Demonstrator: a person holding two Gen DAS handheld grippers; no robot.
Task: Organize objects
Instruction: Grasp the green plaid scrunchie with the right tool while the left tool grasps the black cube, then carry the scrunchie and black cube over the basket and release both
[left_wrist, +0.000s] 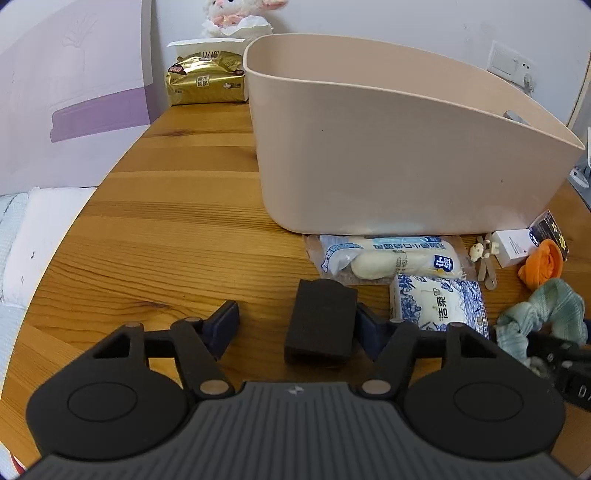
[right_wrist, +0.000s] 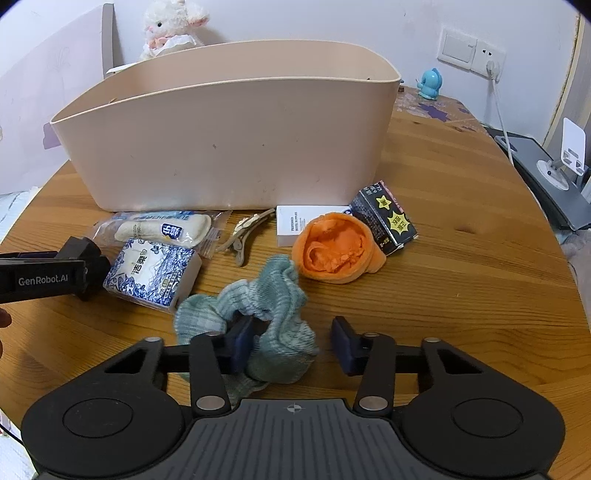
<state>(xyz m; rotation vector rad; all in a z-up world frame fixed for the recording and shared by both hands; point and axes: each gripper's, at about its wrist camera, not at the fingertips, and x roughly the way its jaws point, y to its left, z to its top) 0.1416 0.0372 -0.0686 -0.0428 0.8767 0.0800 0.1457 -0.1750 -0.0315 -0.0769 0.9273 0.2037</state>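
A beige bin (right_wrist: 229, 147) stands on the wooden bench (right_wrist: 461, 295), and the loose things to be sorted lie in a row along its near wall. Nothing can be seen inside the bin from either view.

The right gripper (right_wrist: 291, 345) is held low over the bench with its jaws apart. A crumpled teal sock (right_wrist: 258, 306) lies directly in front of them: one fold is draped against the left pad, while the other pad stands clear of the cloth. The sock has no firm long axis; its bulk runs roughly from the jaws away toward the bin. The right gripper is judged the nearer one to the sock, so a grasp would call only for a short advance and a closing.

The left gripper (left_wrist: 295, 325) is also seen with jaws apart. A black block (left_wrist: 321, 325) sits between them, touching or almost touching the right-hand pad; whether it is a loose thing or part of the rig cannot be told. Nothing is clamped.

Nearer the bin than the sock, an orange sock (right_wrist: 336, 251) lies bunched, with a white box (right_wrist: 291, 225) and a black box (right_wrist: 384, 218) just behind it. To the left of these, still in front of the bin, lie a hair clip (right_wrist: 243, 236), a blue-patterned tissue pack (right_wrist: 151, 273) and a wrapped snack (right_wrist: 162, 230).
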